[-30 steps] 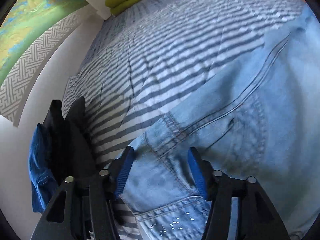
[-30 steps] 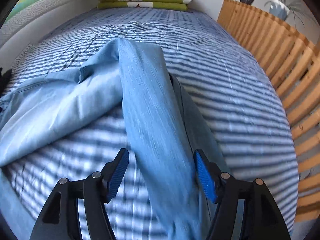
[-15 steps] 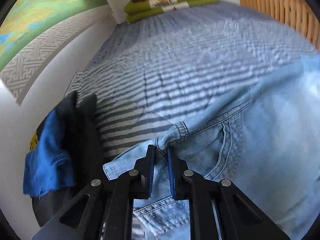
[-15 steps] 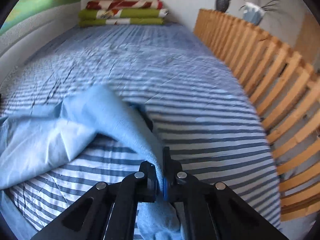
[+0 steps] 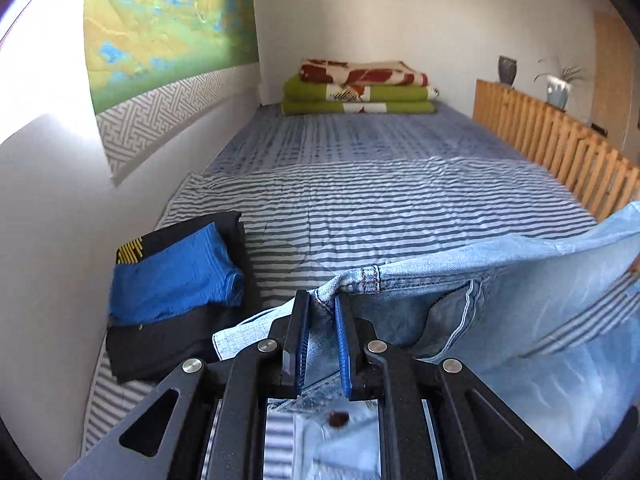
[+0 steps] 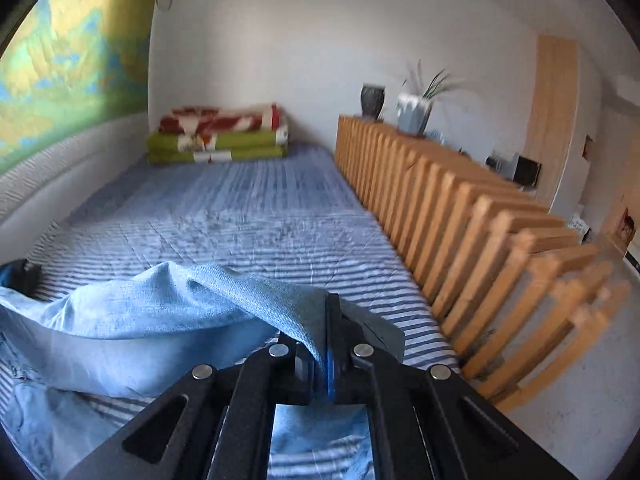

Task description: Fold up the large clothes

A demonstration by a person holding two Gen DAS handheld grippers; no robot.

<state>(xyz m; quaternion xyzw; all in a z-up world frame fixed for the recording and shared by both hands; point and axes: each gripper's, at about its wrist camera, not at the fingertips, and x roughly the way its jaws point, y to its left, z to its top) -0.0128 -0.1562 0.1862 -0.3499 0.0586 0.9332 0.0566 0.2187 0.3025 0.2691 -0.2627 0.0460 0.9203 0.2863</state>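
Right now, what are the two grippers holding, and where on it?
Both hold the jeans: left gripper at the waistband, right gripper on a leg's fabric.

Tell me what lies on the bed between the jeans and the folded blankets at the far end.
Nothing: in both wrist views the striped bedcover runs bare from the jeans to the blankets.

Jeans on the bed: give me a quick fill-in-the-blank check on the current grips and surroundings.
1. The left gripper is shut on the jeans at the ____.
2. The right gripper is shut on the ____.
3. The folded blue garment lies on a ____ one.
4. The bedcover pattern is ____.

Missing words: waistband; jeans; black; striped
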